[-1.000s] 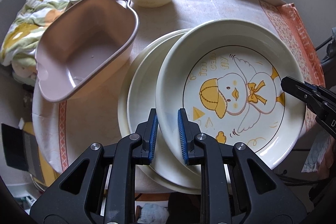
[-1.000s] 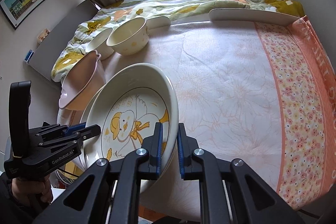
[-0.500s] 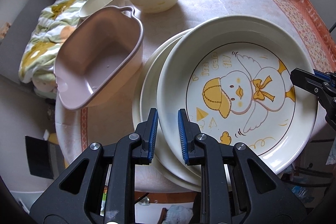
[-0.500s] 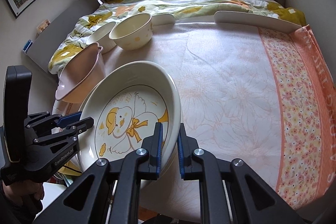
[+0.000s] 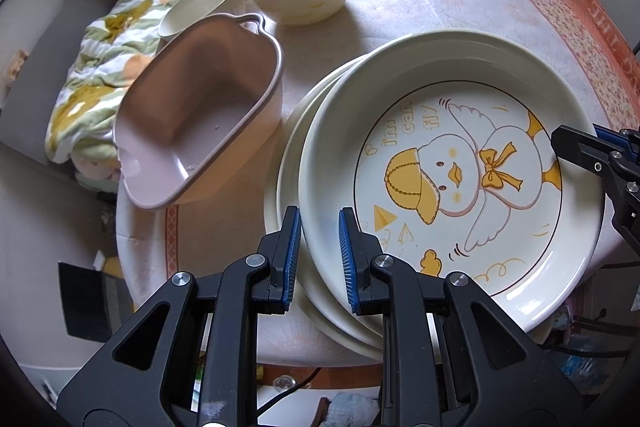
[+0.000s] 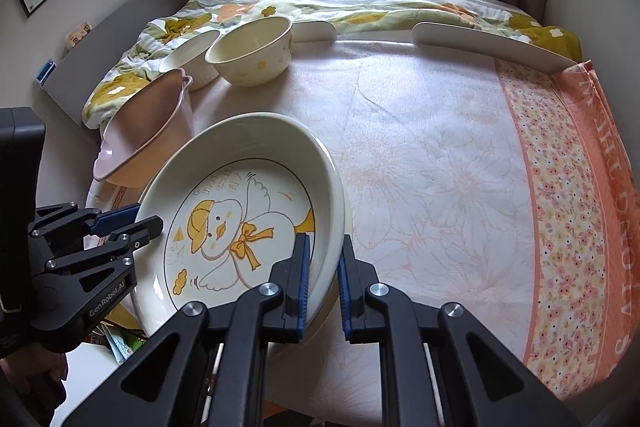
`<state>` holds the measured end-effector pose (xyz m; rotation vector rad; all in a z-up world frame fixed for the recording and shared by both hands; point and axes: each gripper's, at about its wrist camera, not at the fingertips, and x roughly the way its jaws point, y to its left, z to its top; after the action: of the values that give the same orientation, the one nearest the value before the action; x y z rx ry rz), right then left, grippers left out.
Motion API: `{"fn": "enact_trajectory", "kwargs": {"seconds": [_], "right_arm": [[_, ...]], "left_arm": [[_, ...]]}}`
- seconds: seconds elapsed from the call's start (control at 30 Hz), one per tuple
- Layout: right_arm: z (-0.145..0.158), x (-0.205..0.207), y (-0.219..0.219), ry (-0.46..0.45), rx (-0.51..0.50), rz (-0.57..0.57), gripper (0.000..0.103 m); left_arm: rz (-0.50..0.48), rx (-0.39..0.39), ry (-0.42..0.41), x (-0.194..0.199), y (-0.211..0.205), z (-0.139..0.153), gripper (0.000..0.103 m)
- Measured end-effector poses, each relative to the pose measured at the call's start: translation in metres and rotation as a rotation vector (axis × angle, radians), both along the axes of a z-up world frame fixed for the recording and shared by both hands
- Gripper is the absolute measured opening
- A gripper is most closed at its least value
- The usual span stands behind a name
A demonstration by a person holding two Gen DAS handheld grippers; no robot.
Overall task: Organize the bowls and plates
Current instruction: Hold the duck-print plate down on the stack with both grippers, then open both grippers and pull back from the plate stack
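1. You carry the duck plate (image 5: 452, 163) on two thin rim pinches alone. If either hand rolls or drifts from the other, the rim could slip out of the pads and the plate could drop onto the plain plates (image 5: 292, 163) beneath it, chipping both.
2. The pink dish (image 5: 200, 107) lies tilted at about 10 o'clock from the duck plate in the left wrist view, just beside the stack. A swing that way could knock it off the table edge.
3. The plain plates overhang the near edge of the tablecloth (image 6: 440, 167); setting weight down off-centre could tip them.
4. Your left gripper (image 5: 319, 247) is nearly closed, its blue pads clamped on the duck plate's rim at about 7 o'clock.
5. Your right gripper (image 6: 324, 271) is likewise almost shut, gripping the opposite rim, at about 3 o'clock in the left wrist view.
6. The duck plate sits above the plain plates at the table's near-left corner; whether it touches them I cannot tell. Two cream bowls (image 6: 250, 53) stand at the far left, at about 11 o'clock.
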<state>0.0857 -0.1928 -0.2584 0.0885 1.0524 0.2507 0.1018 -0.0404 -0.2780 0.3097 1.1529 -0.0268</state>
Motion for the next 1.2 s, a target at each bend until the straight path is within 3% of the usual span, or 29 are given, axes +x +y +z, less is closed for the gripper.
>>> {"fn": "enact_trajectory", "kwargs": {"seconds": [0.23,0.8,1.07,1.2], "right_arm": [[-0.003,-0.001,0.009,-0.024,-0.068,0.027,0.013],[-0.009,-0.006,0.024,-0.105,-0.213,0.081,0.015],[-0.008,-0.008,0.021,-0.113,-0.2,0.09,0.015],[0.011,-0.006,0.012,-0.14,-0.144,0.077,0.015]], "left_arm": [[-0.022,0.118,-0.041,-0.003,-0.011,0.001,0.017],[-0.008,0.157,-0.063,-0.002,-0.012,-0.001,0.017],[0.016,0.132,-0.051,0.001,-0.009,0.001,0.017],[0.055,0.046,-0.064,0.001,0.0,0.023,0.017]]}}
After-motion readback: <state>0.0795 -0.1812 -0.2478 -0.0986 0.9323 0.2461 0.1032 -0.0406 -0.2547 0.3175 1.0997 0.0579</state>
